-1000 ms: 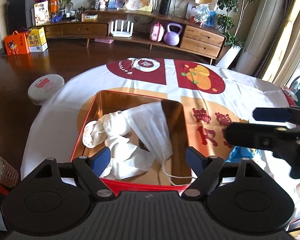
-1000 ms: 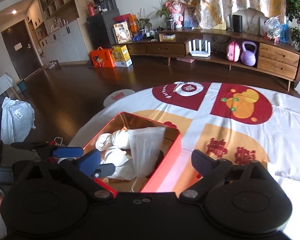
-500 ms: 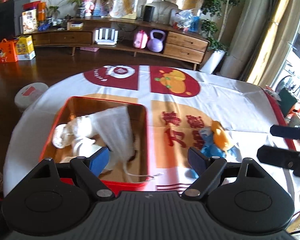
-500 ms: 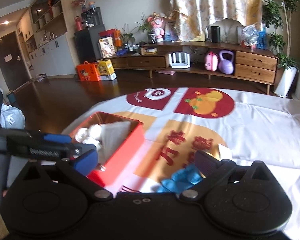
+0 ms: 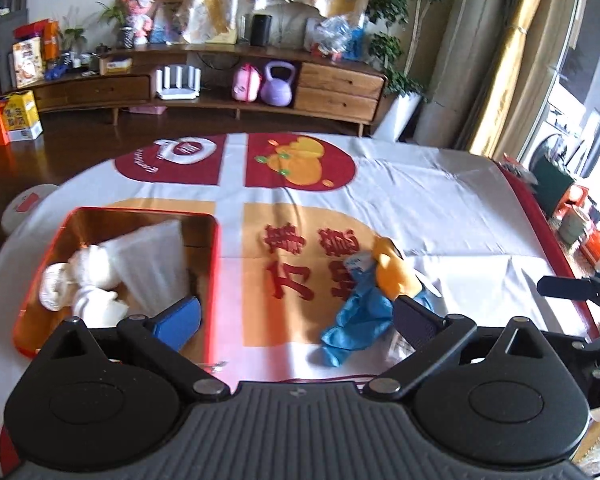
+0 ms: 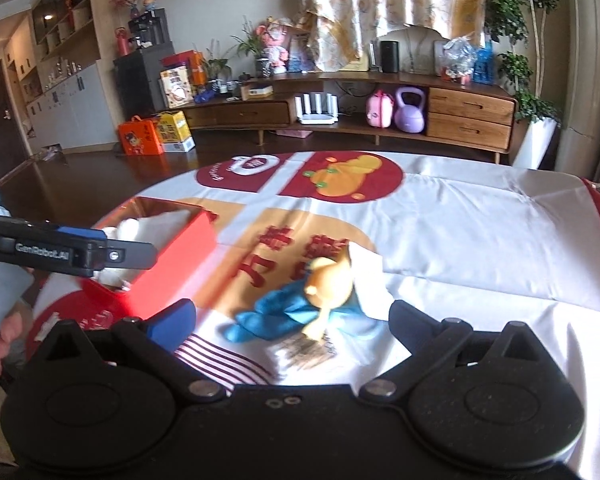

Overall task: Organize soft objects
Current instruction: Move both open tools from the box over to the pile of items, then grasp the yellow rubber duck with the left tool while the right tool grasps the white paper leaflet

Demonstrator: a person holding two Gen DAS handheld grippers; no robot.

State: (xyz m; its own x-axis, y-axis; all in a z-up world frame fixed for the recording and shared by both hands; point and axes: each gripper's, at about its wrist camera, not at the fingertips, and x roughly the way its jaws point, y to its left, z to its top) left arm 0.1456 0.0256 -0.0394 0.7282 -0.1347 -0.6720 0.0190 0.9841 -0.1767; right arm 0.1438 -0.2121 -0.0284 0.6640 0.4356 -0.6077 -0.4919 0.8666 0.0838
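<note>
Two hand-held black claws hang over a round bench (image 5: 440, 216) draped in a white printed cloth, both with jaws spread wide and nothing between the pads. The left claw (image 5: 296, 318) has just been opening further; its blue pad sits over the near right corner of the red metal tin with a gold inside (image 5: 214, 280). That tin lies ahead and to the left of the left claw and holds a knotted white cloth bundle (image 5: 84, 280) and a pale gauzy pouch (image 5: 152, 260). Ahead and to the right of this claw, a small orange plush toy (image 6: 330, 280) rests on a crumpled blue cloth (image 6: 268, 316), loose on the bench and just short of the right claw (image 6: 292, 316), roughly between its fingertips. White lettering reading "GenRobot.AI" shows on the side of the left claw's arm in the right wrist view. Large red Chinese characters are printed on the orange panel of the bench cloth beyond the toy; blur leaves them unreadable. White writing curves around a red emblem farther off, also too blurred to read. Bare cloth stretches ahead and to the right of both claws up to the bench's red-trimmed edge. The tin's right wall stands just left of the toy, with a strip of open cloth between them.
</note>
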